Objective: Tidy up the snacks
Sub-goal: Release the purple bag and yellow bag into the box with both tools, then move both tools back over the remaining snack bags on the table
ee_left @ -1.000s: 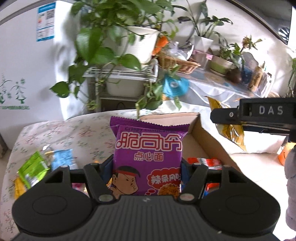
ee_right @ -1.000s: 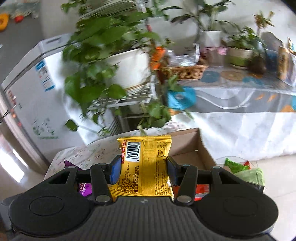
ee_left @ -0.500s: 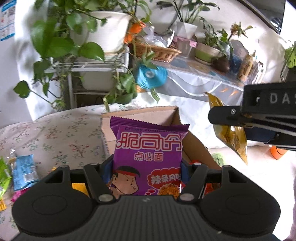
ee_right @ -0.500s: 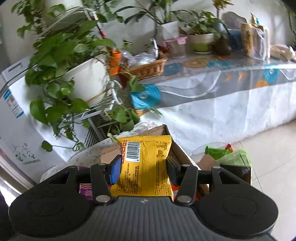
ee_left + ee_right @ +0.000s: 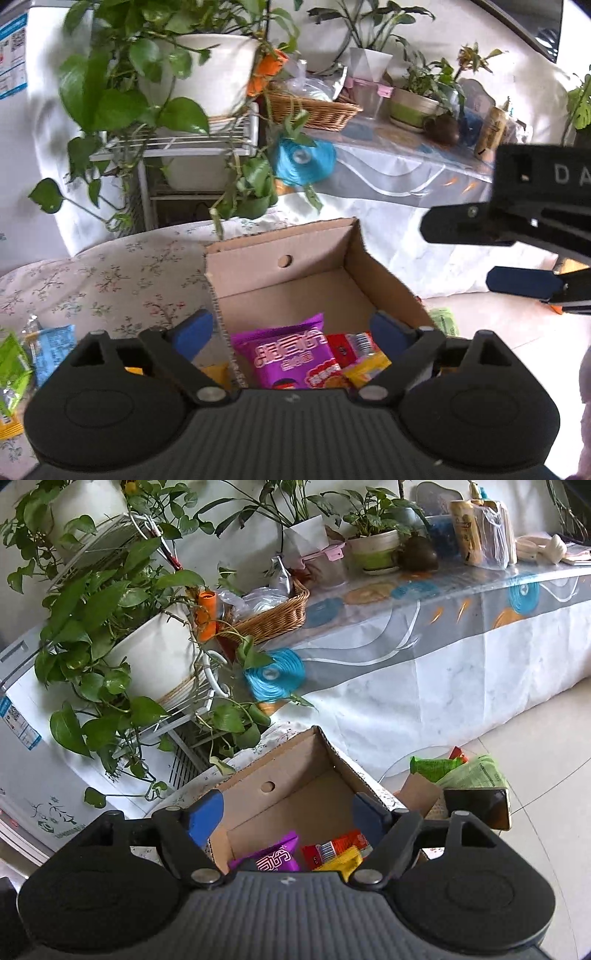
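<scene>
**Status**
- Left gripper (image 5: 291,328): jaws opening, blue pads apart, nothing pressed between them. Hovers over the near end of the cardboard box (image 5: 280,266).
- Right gripper (image 5: 286,814): jaws opening, likewise clamped on nothing. Hovers over the same box.
- Purple packet (image 5: 291,360): lies in the box at the near left, face up, touching the red packet (image 5: 351,349) and the yellow packet (image 5: 365,369) on its right.
- Blue packet (image 5: 51,343) and green packet (image 5: 13,365): not yet boxed, at the left on the bench (image 5: 122,273).

**Hazards (judged)**
- Snagging of a spread finger on the box rim during withdrawal, likely to tip or drag a box this light.
- Collision between the two grippers, which work close together above one opening.
- Sliding of smooth packets over one another, leaving an untidy heap at the near end and the far half unused.
- Crushing of brittle contents under too tight a pinch on the remaining packets.

**Materials and shapes**
- Box: corrugated cardboard, matt brown, open top, round hole in the far wall, ragged fluted edges.
- Packets: glossy film, flat pillow shape, crimped serrated ends; probably slippery and easily crumpled.
- Bench cover: soft floral cloth, prone to bunching.
- Pads: blue, rounded, smooth-looking.
</scene>
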The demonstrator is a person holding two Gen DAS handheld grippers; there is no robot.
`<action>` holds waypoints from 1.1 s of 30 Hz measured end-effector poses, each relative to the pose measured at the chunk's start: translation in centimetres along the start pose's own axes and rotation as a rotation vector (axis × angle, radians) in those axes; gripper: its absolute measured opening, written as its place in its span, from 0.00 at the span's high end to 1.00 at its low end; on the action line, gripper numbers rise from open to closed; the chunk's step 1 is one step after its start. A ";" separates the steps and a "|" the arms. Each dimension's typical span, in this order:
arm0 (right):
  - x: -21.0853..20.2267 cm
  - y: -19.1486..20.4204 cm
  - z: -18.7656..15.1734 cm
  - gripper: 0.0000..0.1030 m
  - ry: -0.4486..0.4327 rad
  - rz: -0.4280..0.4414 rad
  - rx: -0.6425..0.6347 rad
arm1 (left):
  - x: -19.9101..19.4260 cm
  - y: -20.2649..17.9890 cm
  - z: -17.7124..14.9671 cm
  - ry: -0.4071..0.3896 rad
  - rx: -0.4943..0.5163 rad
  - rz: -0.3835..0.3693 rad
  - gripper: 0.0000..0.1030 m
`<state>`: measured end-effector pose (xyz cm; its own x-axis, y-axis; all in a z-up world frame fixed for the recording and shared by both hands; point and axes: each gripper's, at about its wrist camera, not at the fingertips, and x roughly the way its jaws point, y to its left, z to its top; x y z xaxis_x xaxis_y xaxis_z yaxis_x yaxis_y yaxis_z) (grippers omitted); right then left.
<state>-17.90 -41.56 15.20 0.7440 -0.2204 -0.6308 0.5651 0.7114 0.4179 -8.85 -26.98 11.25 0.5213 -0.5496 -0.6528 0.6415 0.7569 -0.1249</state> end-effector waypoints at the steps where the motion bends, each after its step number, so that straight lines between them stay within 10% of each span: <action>1: 0.0 0.1 0.0 0.19 0.001 0.001 -0.003 | -0.1 0.3 0.0 0.001 -0.007 0.003 0.09; 33: 2.2 5.7 -2.5 0.15 0.094 0.197 -0.208 | -4.6 15.0 -2.2 0.018 -0.161 0.141 0.08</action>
<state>-13.88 -36.33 14.59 0.7902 -0.0089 -0.6128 0.3210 0.8578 0.4015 -2.84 -12.28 10.71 0.5882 -0.4292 -0.6855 0.4644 0.8731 -0.1482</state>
